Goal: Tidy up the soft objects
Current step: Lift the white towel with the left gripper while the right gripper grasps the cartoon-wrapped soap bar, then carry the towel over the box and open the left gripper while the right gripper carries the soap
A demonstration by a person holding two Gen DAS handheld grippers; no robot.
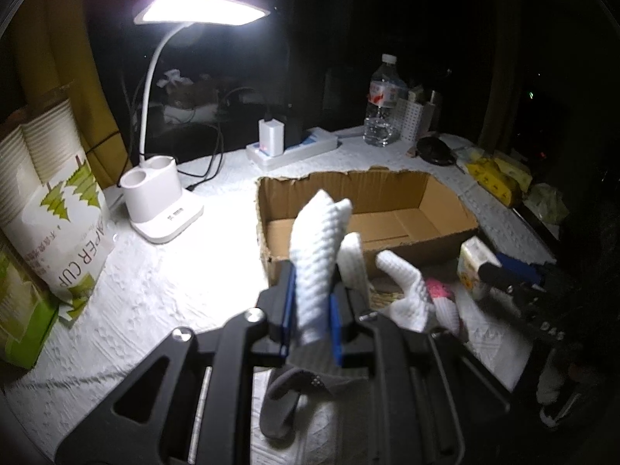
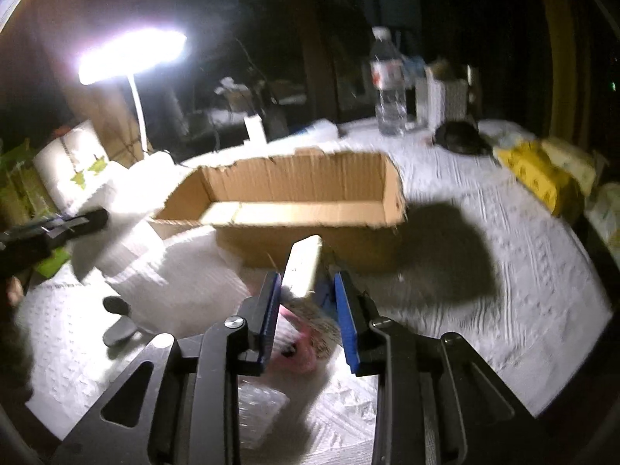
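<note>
My left gripper (image 1: 312,306) is shut on a white textured foam sleeve (image 1: 319,252) and holds it upright just in front of the open cardboard box (image 1: 387,197). More white foam pieces (image 1: 403,294) and a pink soft item (image 1: 440,290) lie right of it. My right gripper (image 1: 503,271) shows there, at a small tissue pack (image 1: 474,267). In the right wrist view my right gripper (image 2: 308,290) has its blue pads apart, with the tissue pack (image 2: 302,265) against the left pad. The box (image 2: 294,193) stands just beyond. The pink item (image 2: 298,348) lies below the jaws.
A lit desk lamp (image 1: 162,201) stands left of the box, a paper-cup pack (image 1: 58,209) at far left. A power strip (image 1: 294,147), water bottle (image 1: 381,104) and yellow packs (image 1: 496,178) sit behind and right. A grey soft item (image 1: 290,399) lies under my left gripper.
</note>
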